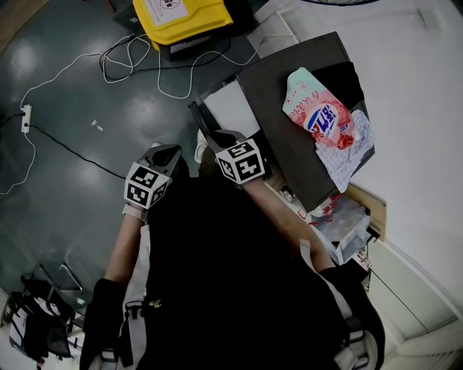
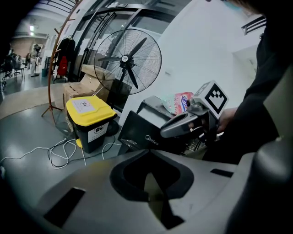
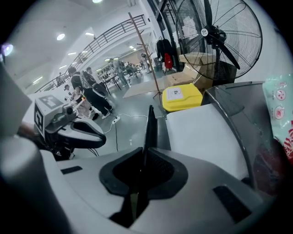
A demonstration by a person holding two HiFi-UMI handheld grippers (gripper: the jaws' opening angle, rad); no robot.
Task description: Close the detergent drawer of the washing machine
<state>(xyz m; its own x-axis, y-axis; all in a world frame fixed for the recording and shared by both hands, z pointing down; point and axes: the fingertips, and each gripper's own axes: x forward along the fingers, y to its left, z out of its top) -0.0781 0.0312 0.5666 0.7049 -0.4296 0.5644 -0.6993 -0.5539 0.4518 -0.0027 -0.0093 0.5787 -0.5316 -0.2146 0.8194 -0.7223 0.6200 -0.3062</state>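
The washing machine has a dark top and stands at the right of the head view. Its detergent drawer sticks out toward the upper left, white on top, with a dark front panel. My right gripper is shut on that panel. In the right gripper view the panel runs edge-on between the jaws of my right gripper, with the white drawer body beside it. My left gripper hangs left of the drawer over the floor. Seen in its own view, my left gripper is shut on nothing.
A pink detergent bag lies on the machine's top. A yellow-lidded bin stands on the floor beyond the drawer, with white cables and a power strip around it. A large standing fan is behind the machine.
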